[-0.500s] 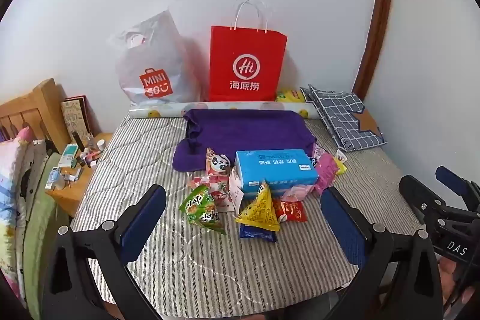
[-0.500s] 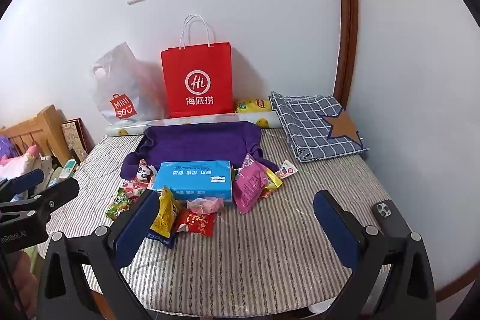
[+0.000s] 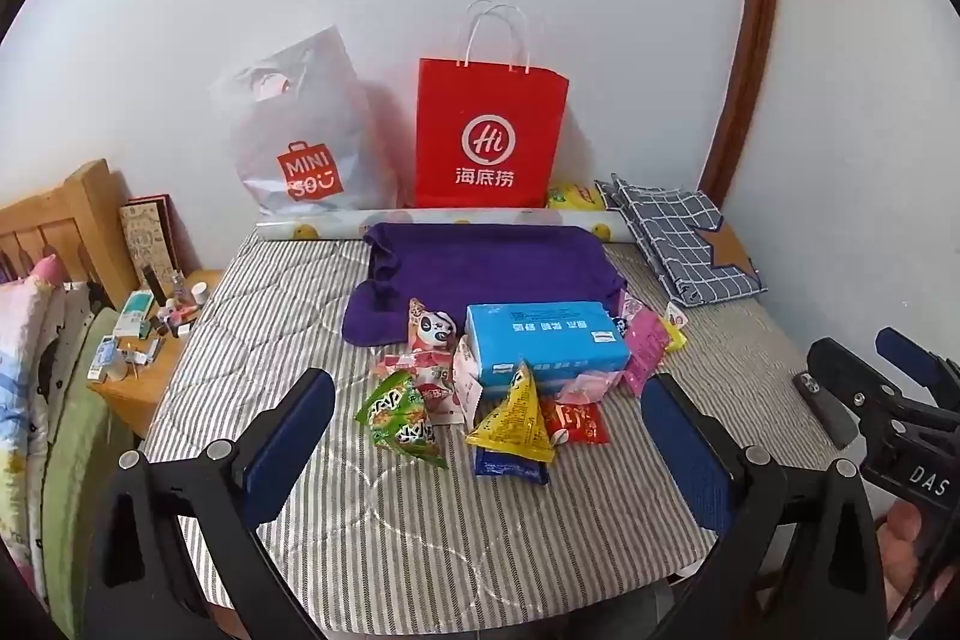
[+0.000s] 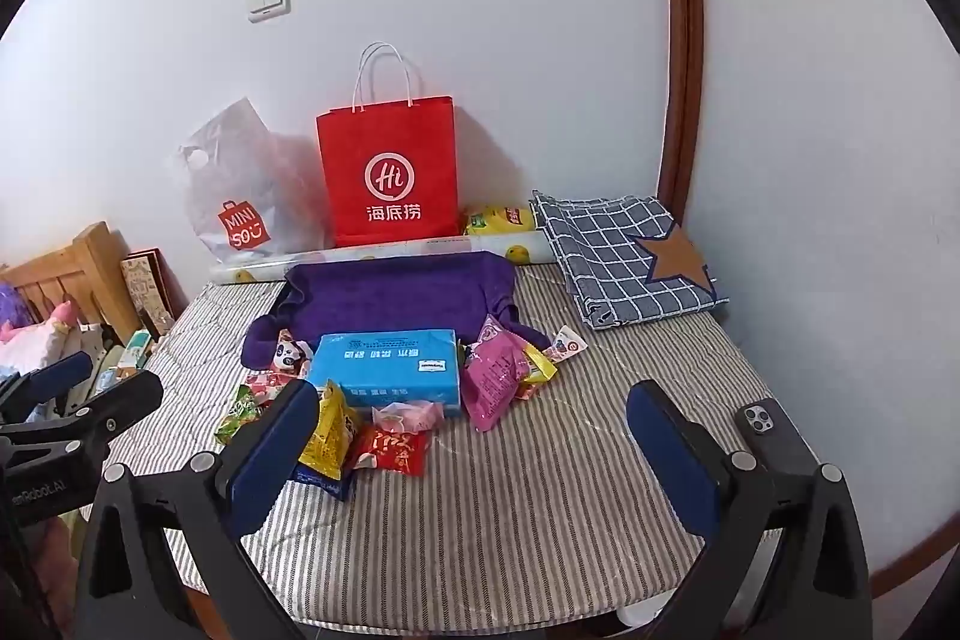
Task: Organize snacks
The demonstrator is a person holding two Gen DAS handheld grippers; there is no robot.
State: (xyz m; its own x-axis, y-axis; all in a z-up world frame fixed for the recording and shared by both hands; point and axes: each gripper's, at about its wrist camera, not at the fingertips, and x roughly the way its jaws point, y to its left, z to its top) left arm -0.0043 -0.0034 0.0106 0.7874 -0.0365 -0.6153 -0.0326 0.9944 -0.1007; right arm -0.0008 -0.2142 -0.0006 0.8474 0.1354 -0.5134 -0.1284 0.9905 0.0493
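Left gripper (image 3: 489, 436) spread wide, empty, above the snack pile (image 3: 516, 388); right gripper (image 4: 474, 436) equally wide, touching nothing.

Snack packets (image 4: 384, 430) cluster around a blue box (image 4: 387, 367) on the striped mattress (image 4: 480, 520) (red paper bag (image 4: 390, 178) far behind); the right gripper (image 4: 474, 436) gapes wide, empty.

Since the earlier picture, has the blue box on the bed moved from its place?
No. In the left wrist view the blue box lies at the same spot in front of the purple cloth and below the red bag.
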